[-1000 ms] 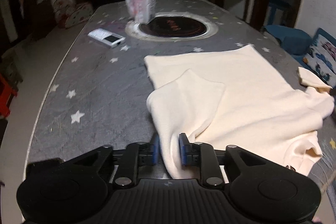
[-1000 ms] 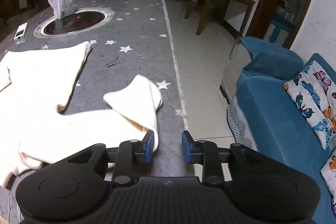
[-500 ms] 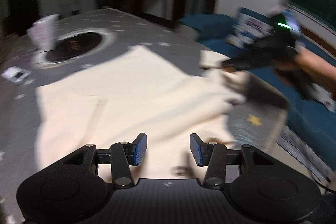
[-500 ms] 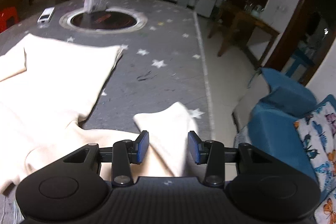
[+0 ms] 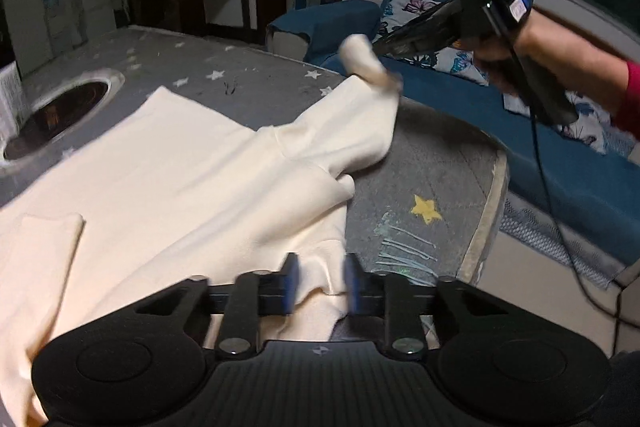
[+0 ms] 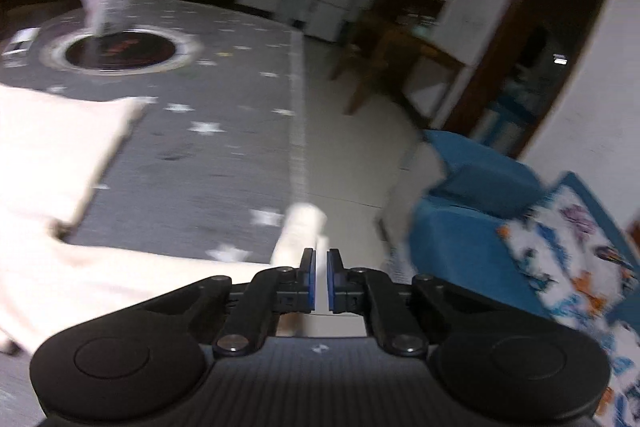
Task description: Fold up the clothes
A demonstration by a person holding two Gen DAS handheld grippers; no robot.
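Since half a second ago, the right gripper (image 6: 321, 277) has been narrowed to a thin slit on the cuff of the right sleeve (image 5: 362, 61) and raised, while the left gripper (image 5: 320, 283) has been brought down to the near edge of the cream top (image 5: 172, 187). In the left wrist view, the garment is seen spread flat across the grey star-printed desk (image 5: 432, 167), its body running away toward the far left, with one sleeve already laid over it at the near left. A fold of fabric near the collar or shoulder is seen between the left jaws, which are half closed; whether it is actually pinched cannot be told, because of blur. The right sleeve is stretched diagonally from the shoulder up to the right gripper (image 5: 384, 45), held above the desk's right edge, so its long axis points away from the body toward the blue sofa (image 5: 560, 179). The coming move is judged to be a swing of that sleeve leftward across the chest, and the right hand is the nearer one for it. Well beyond the garment, a round dark inset (image 6: 120, 53), a white packet (image 6: 110, 5) and a small white device (image 6: 20, 43) are seen on the desk; none lies in the sleeve's path.
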